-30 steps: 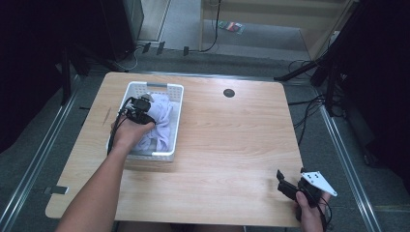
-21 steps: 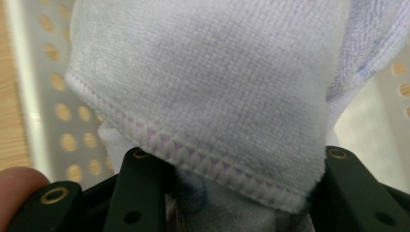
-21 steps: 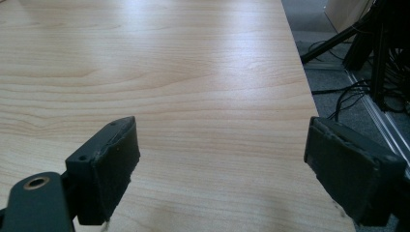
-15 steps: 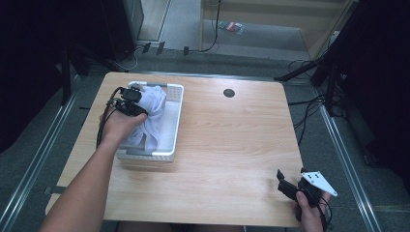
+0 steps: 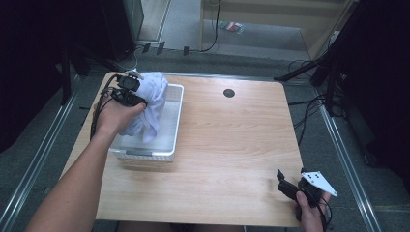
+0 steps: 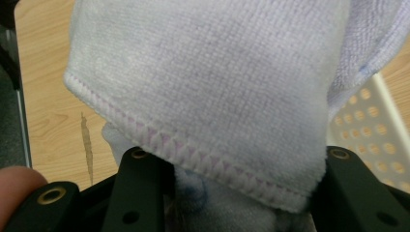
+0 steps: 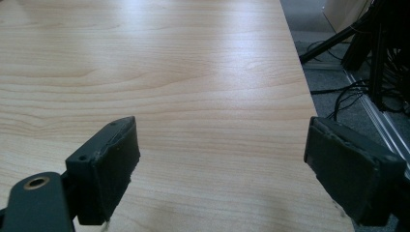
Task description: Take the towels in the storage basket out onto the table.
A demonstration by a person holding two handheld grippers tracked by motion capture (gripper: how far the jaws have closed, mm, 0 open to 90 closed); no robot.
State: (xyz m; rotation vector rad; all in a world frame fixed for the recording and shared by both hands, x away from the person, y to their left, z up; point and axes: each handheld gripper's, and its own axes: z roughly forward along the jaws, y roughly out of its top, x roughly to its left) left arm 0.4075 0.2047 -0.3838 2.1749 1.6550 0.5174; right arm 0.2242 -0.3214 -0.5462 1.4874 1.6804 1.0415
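Left gripper (image 5: 129, 90) clamped on the white towel (image 5: 150, 104); cloth bunched between its jaws, hemmed edge draped across them in the left gripper view. Towel (image 6: 208, 87) hangs from the jaws, its lower folds trailing into the white perforated basket (image 5: 170, 140) directly beneath. Right gripper (image 5: 290, 186) well apart from the towel, at the near right corner of the wooden table (image 5: 232, 145); jaws wide apart, nothing but bare tabletop (image 7: 193, 87) between them.

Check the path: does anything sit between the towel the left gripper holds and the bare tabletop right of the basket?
Only the basket's right wall. The left gripper holds the white towel partly above the rim; the tabletop beyond looks bare.
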